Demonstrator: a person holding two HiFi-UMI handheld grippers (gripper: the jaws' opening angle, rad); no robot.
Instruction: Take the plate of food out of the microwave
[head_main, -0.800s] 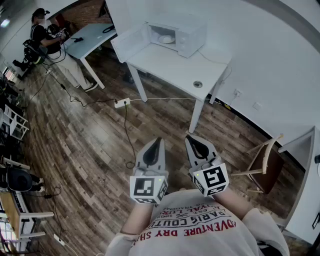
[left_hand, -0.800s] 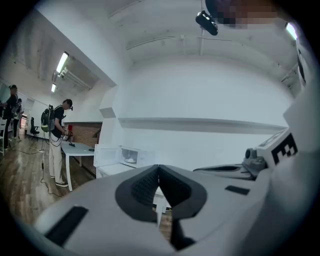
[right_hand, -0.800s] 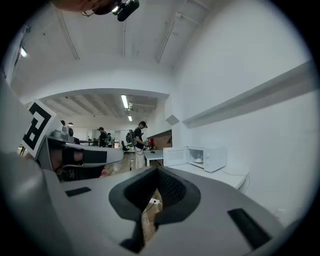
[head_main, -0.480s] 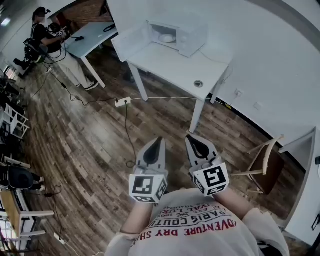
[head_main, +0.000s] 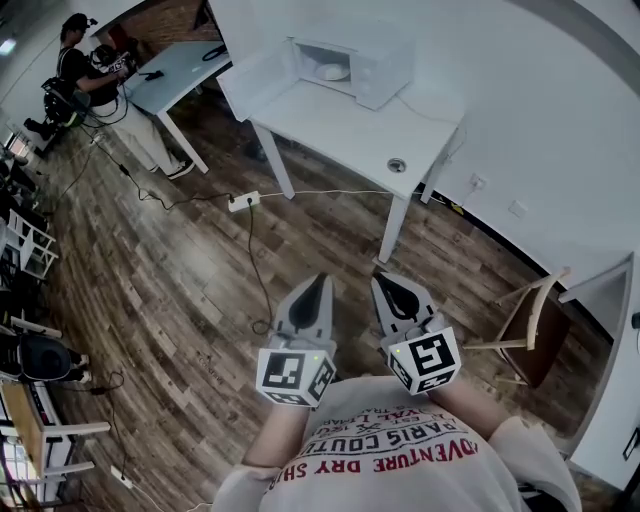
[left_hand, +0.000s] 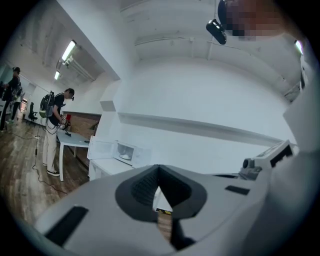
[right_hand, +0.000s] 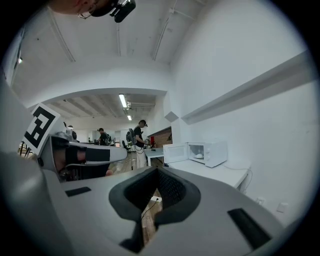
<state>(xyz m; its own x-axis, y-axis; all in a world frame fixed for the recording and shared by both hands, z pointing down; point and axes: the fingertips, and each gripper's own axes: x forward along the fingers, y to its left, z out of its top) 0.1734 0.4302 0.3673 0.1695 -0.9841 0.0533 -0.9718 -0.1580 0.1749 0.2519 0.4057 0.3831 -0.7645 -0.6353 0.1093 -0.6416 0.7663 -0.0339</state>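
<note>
A white microwave (head_main: 358, 62) stands at the far end of a white table (head_main: 350, 125), its door (head_main: 245, 85) swung open to the left. Inside it a white plate (head_main: 333, 72) holds something pale. Both grippers are held close to my body, well short of the table, over the wooden floor. My left gripper (head_main: 318, 284) is shut and empty, and my right gripper (head_main: 386, 282) is likewise shut and empty. The left gripper view shows the microwave (left_hand: 131, 152) small and far beyond the jaws. In the right gripper view the microwave (right_hand: 210, 151) and plate (right_hand: 199, 156) sit at the right.
A power strip (head_main: 243, 202) and its cable lie on the floor in front of the table. A wooden chair (head_main: 525, 330) stands to the right. At a second table (head_main: 185, 70) at the far left stands a person (head_main: 85, 75). More chairs line the left edge.
The table and microwave have drifted slightly up in the head view. Both grippers stay shut in the same place before me.
</note>
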